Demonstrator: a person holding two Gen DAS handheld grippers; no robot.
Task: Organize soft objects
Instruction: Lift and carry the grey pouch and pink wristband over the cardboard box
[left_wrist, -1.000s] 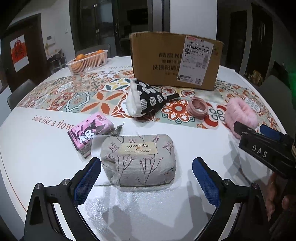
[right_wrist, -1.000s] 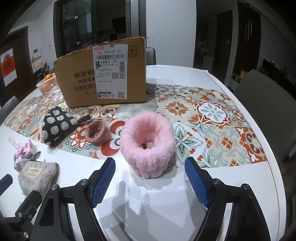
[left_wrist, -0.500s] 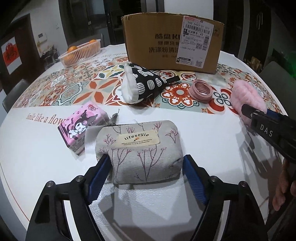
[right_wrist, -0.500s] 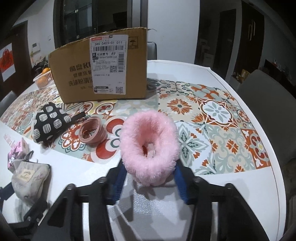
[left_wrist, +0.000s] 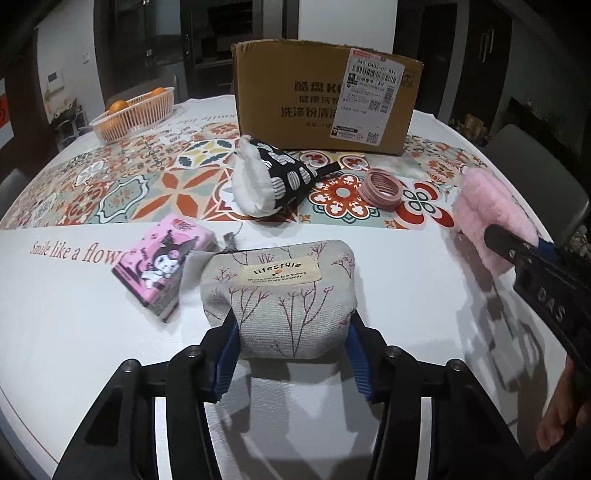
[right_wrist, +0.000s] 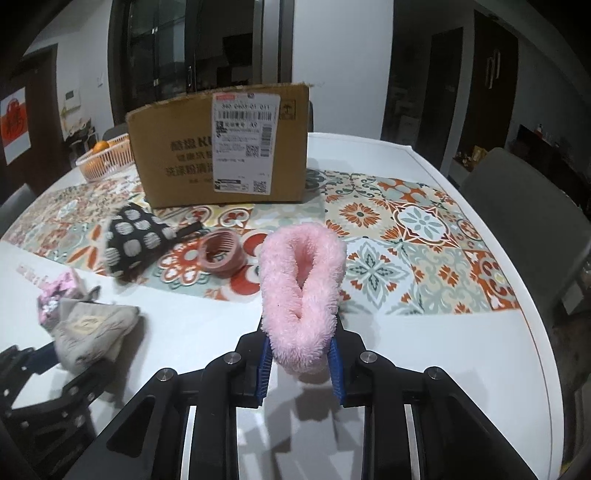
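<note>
Left wrist view: your left gripper is closing on the grey fabric pouch labelled "lifestyle"; the blue pads already press into its near end and pinch it narrower. The pouch lies on the white table, well in front of the cardboard box. A pink tissue pack sits just beside the pouch, left of it. Between pouch and box lie a black-and-white patterned pouch and a stack of pink hair ties.

Right wrist view: your right gripper is closing on the pink fluffy scrunchie, squeezed into a narrow upright loop in front of the box. An orange basket stands left of the box.
</note>
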